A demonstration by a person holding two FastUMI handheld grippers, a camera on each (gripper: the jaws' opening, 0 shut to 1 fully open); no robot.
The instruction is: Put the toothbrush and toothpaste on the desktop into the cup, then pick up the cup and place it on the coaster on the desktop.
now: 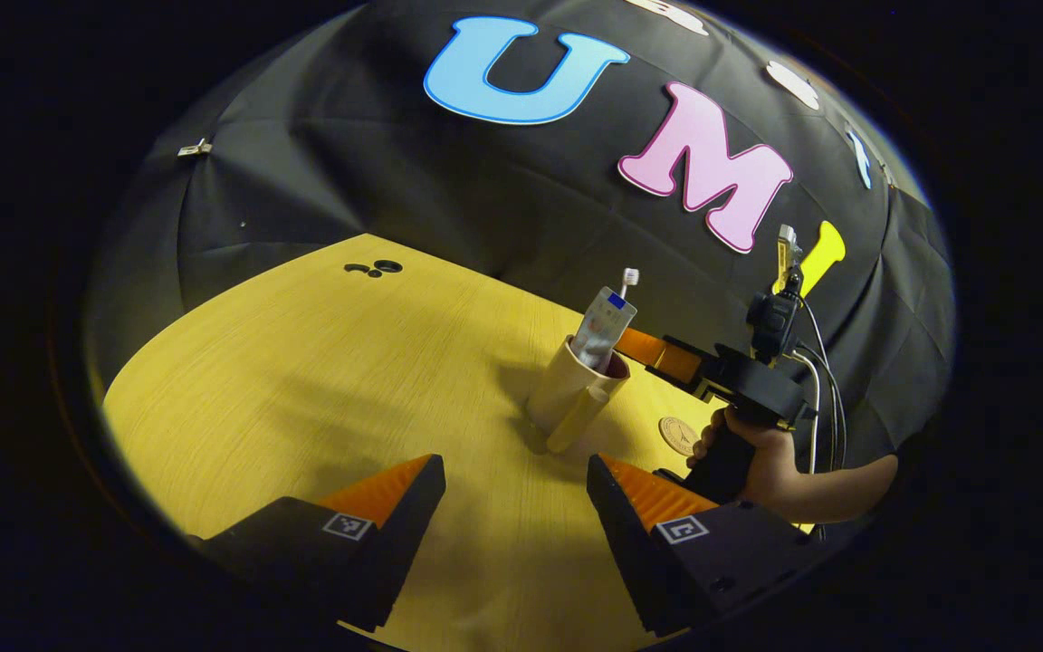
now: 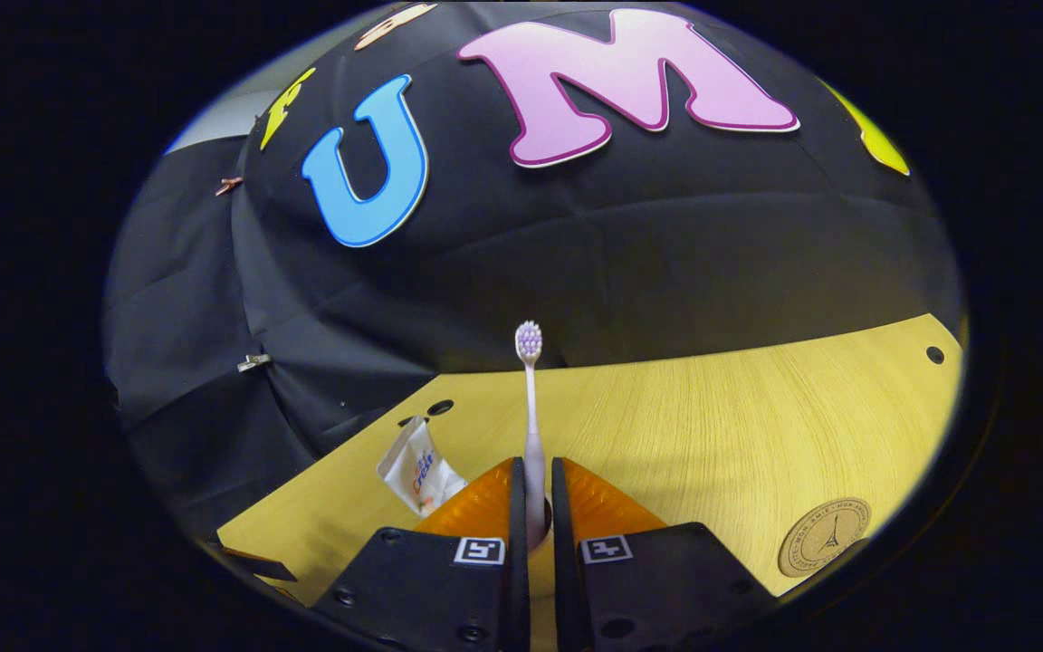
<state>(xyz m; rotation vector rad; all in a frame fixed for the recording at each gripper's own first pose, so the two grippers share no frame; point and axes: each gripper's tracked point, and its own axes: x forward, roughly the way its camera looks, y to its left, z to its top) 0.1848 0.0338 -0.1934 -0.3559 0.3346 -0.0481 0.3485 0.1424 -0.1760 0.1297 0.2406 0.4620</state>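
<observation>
Right gripper (image 2: 531,507) was clamped on the brush (image 2: 531,407), lowering it into the cup (image 1: 567,385) beside the paste (image 1: 603,328); left gripper (image 1: 512,498) hung apart. Next, I reckoned: release, then cup to coaster (image 2: 823,536).

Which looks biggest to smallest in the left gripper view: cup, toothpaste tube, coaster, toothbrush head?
As they appear:
1. cup
2. toothpaste tube, the part above the rim
3. coaster, partly behind the hand, so unsure against the tube
4. toothbrush head

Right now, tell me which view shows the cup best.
The left gripper view: the beige cup stands whole on the desk, handle toward the camera, toothpaste tube inside. The right gripper view shows at most a sliver of it, behind its own fingers.
</observation>
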